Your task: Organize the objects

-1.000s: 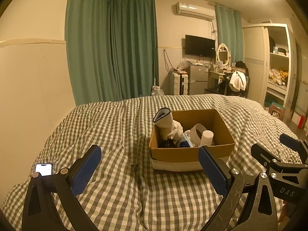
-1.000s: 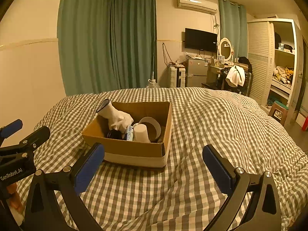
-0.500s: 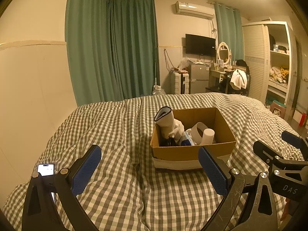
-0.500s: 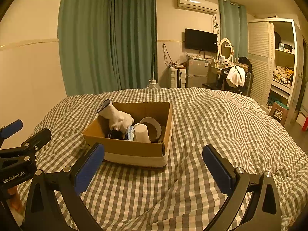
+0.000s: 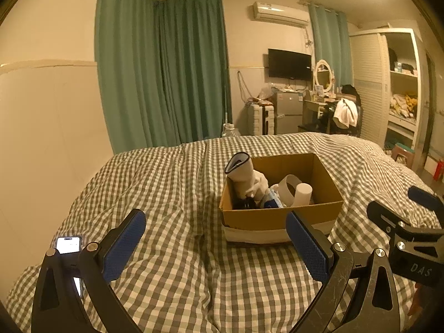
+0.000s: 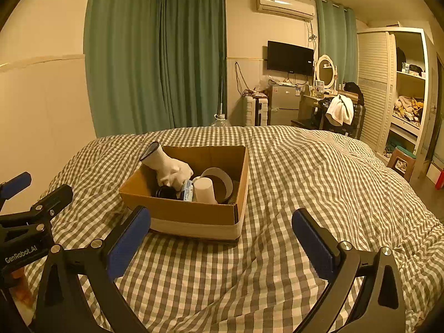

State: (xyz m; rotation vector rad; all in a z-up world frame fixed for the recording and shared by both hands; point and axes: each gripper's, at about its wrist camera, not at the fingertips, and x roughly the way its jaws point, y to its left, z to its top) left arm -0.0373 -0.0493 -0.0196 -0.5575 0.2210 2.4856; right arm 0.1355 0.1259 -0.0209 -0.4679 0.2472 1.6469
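An open cardboard box (image 5: 280, 217) (image 6: 194, 216) sits on the checked bedspread (image 5: 177, 188) (image 6: 319, 172). Inside it are a white sock (image 5: 244, 177) (image 6: 169, 168), a tape roll (image 5: 287, 190) (image 6: 222, 183), a white cup (image 5: 303, 194) (image 6: 204, 191), a blue pack (image 5: 270, 201) (image 6: 188, 190) and a black item (image 6: 166, 193). My left gripper (image 5: 215, 242) is open and empty, a little short of the box. My right gripper (image 6: 220, 238) is open and empty, just before the box's front wall.
A lit phone (image 5: 68, 245) lies on the bed at the near left. Green curtains (image 5: 172, 72), a wall TV (image 5: 289, 64), a small fridge (image 5: 287, 112), a desk chair (image 5: 342, 118) and a wardrobe (image 5: 399, 94) stand beyond the bed.
Both views have shifted slightly; the box sits a touch farther right in each. Both grippers remain open and empty, and the box's contents have not moved.
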